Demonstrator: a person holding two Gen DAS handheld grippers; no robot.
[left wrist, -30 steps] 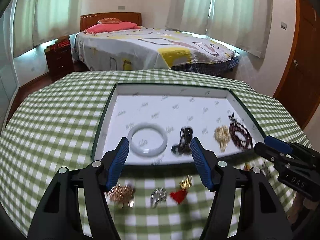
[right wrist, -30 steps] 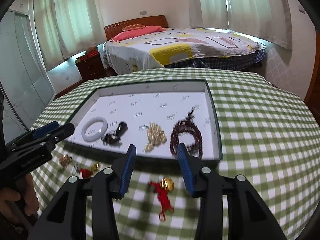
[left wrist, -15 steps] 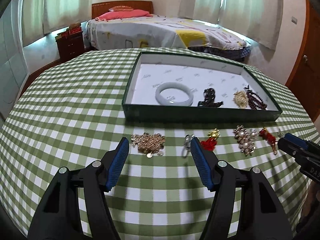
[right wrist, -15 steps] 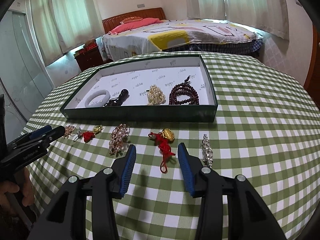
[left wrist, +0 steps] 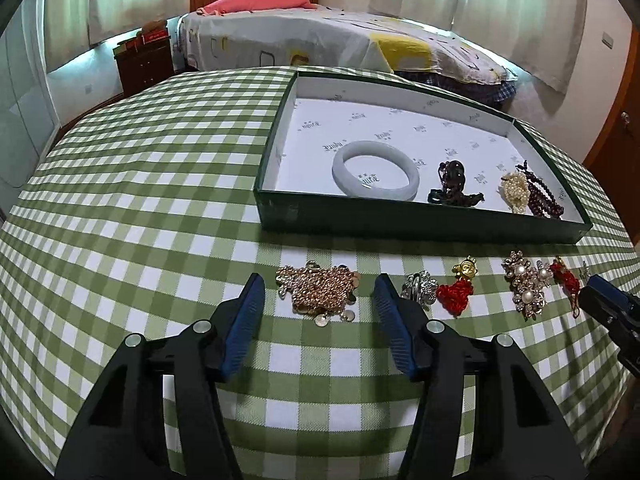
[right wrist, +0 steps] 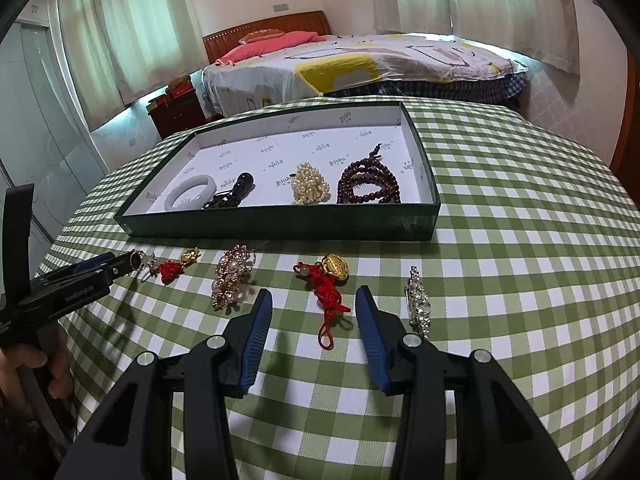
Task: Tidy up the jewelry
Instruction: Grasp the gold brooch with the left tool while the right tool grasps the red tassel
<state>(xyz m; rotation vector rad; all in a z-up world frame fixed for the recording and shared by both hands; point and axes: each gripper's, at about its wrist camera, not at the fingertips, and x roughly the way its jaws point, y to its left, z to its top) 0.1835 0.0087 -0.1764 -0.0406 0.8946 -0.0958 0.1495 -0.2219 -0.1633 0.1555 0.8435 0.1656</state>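
Note:
A green tray (left wrist: pixel 400 220) (right wrist: pixel 280 226) holds a white bangle (left wrist: pixel 376 170) (right wrist: pixel 191 197), a dark pendant (left wrist: pixel 454 184), a pearl cluster (right wrist: pixel 310 188) and dark red beads (right wrist: pixel 370 186). In front of it on the checked cloth lie a gold coin piece (left wrist: pixel 320 290), a silver brooch (left wrist: pixel 420 292), a small red-and-gold charm (left wrist: pixel 458 290) (right wrist: pixel 174 268), a pearl brooch (left wrist: pixel 526 284) (right wrist: pixel 232 274), a red cord with gold charm (right wrist: pixel 328 284) and a crystal brooch (right wrist: pixel 418 306). My left gripper (left wrist: pixel 318 300) is open around the gold coin piece. My right gripper (right wrist: pixel 314 304) is open around the red cord.
The table (left wrist: pixel 120 200) has a green checked cloth and drops away at its rounded edges. A bed (left wrist: pixel 320 36) and a dark nightstand (left wrist: pixel 144 60) stand behind it. A wooden door (left wrist: pixel 616 112) is at the right.
Both grippers have pulled back from the tray toward the near side of the table and dropped lower. The loose pieces now lie between the open fingers. Nothing was picked up.

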